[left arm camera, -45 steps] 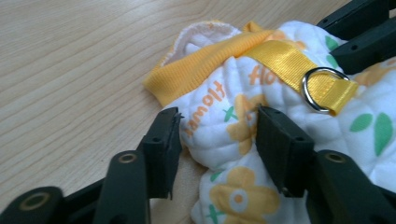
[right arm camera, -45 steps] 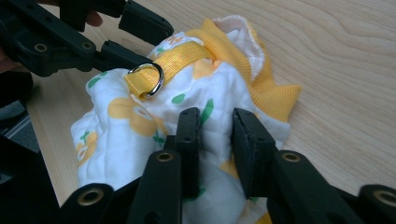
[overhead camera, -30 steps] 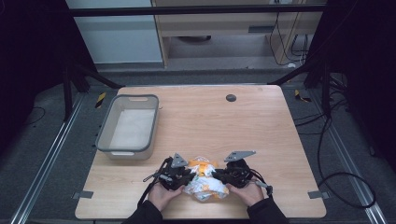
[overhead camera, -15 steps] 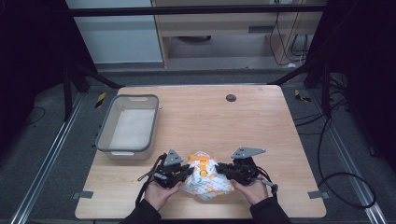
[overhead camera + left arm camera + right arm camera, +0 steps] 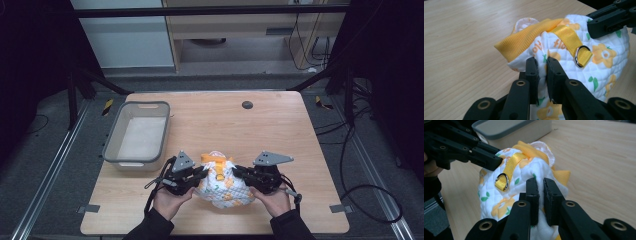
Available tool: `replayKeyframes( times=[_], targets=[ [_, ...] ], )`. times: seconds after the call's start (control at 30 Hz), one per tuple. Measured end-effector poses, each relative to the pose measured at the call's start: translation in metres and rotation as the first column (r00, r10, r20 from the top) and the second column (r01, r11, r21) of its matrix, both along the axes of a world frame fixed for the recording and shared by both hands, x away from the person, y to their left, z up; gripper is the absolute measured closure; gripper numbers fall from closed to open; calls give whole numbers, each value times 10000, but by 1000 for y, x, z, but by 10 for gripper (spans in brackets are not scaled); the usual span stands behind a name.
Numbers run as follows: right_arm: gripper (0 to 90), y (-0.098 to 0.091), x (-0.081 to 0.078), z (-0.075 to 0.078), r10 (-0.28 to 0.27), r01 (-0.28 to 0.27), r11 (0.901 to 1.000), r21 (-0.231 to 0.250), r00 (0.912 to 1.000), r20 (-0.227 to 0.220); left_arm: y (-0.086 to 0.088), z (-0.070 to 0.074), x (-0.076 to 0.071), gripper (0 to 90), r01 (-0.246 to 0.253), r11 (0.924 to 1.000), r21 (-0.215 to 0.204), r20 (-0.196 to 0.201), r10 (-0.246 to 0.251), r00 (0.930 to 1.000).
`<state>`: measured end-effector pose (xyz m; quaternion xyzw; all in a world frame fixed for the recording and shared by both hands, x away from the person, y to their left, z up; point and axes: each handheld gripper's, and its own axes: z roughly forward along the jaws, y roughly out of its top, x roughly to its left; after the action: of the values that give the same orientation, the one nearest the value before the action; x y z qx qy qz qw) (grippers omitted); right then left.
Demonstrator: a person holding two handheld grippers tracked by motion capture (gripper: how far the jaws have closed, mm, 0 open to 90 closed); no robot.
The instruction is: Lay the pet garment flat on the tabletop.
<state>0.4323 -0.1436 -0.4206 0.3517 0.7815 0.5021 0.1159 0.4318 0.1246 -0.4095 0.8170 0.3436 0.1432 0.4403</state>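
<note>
— Quilted white cloth with orange flowers, the bib (image 5: 220,181) hangs bunched between both claws near the surface's (image 5: 280,125) front edge, no longer spread flat as a second ago.

— Grips?

— Left claw (image 5: 202,172) and right claw (image 5: 236,171) each pinch a fold, the left's jaws having just tightened. Likely a fold, or a lift toward the grey bin (image 5: 116,134) at the left edge.

On the quilted cloth (image 5: 599,62), orange printed letters sit just above the left gripper (image 5: 541,65), between the ribbed yellow band (image 5: 529,40) and the yellow strap (image 5: 569,37). They read "flo" twice, each word cut off by a fold or the strap. Nothing else in the pictures can be read.
</note>
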Motion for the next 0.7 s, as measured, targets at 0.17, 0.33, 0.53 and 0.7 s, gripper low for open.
replayKeyframes(
  times=[0.17, 0.33, 0.53, 0.7],
  targets=[
    [830, 1, 4, 13, -202, 192, 9996, 214, 9986, 492, 1, 12, 2, 802, -153, 9997, -207, 302, 159, 9994],
    [829, 3, 7, 17, -360, 335, 9989, 340, 9966, 743, 3, 22, 6, 802, -272, 9991, -336, 517, 289, 9982],
    [829, 5, 14, 23, -633, 570, 9964, 626, 9926, 1033, 2, 33, 13, 804, -532, 9970, -568, 798, 577, 9951],
    [829, 5, 19, 27, -830, 724, 9936, 872, 9888, 1242, 0, 42, 19, 806, -762, 9947, -696, 1146, 838, 9899]
  ],
)
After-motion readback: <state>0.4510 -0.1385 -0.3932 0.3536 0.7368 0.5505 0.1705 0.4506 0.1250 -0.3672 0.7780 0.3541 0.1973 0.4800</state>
